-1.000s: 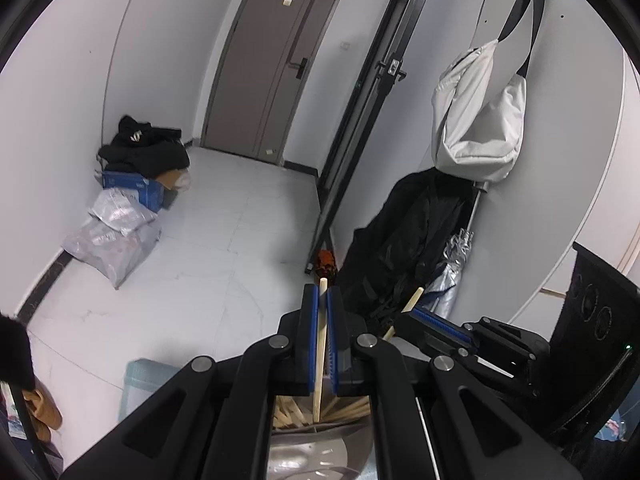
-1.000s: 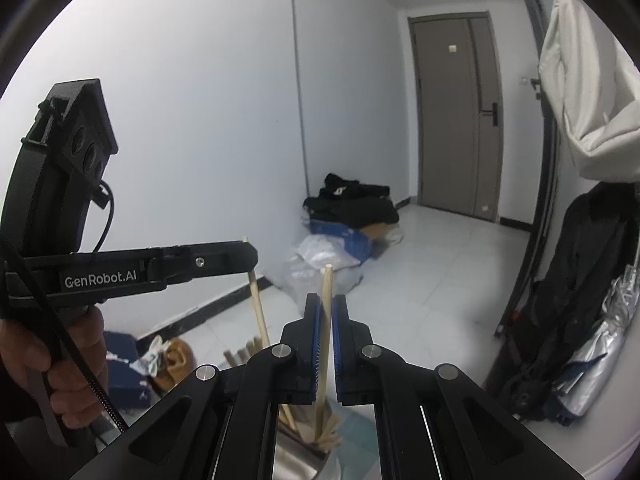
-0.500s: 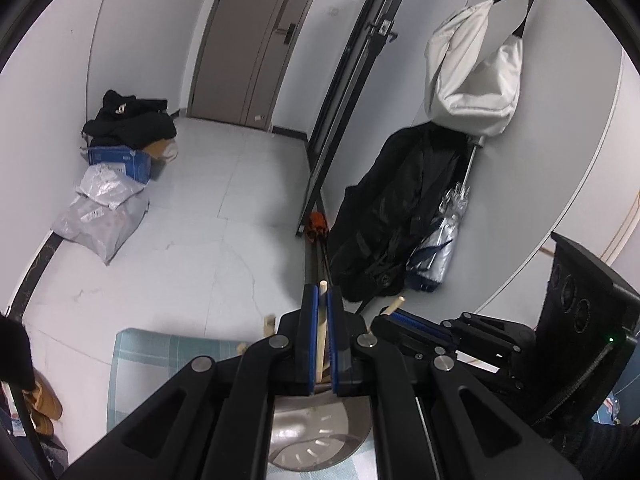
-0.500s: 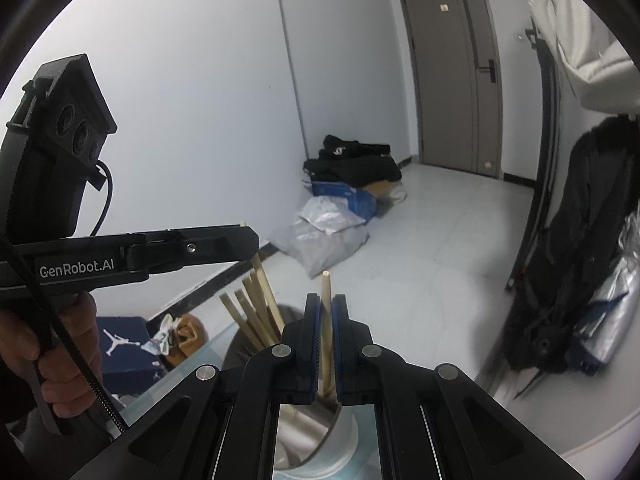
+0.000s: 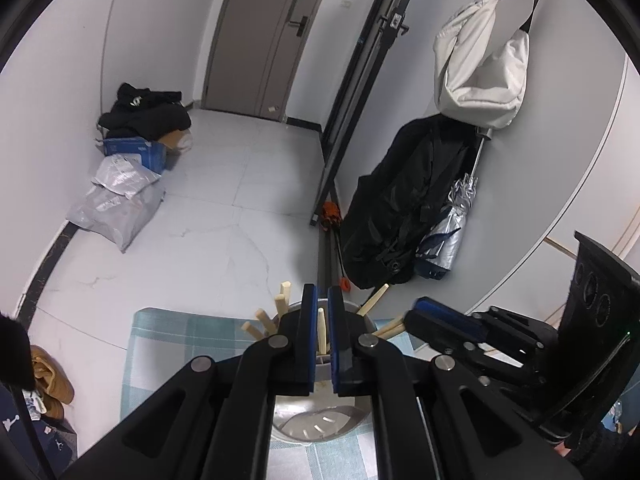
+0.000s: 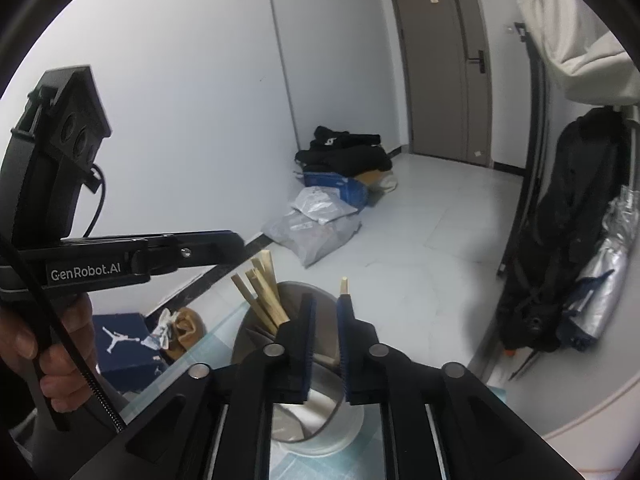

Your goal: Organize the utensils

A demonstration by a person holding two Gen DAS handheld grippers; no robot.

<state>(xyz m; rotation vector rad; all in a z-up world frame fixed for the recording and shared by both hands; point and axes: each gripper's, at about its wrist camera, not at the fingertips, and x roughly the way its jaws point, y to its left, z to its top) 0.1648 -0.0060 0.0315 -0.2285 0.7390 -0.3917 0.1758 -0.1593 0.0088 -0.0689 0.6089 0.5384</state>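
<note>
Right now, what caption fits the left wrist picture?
Left gripper open around a chopstick above the metal holder.

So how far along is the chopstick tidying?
Nearly done, it seems. Several pale wooden chopsticks already stand in the round steel holder. The left gripper and right gripper look parted, a stick standing at each. Only pulling away seems left; no loose ones show.
</note>
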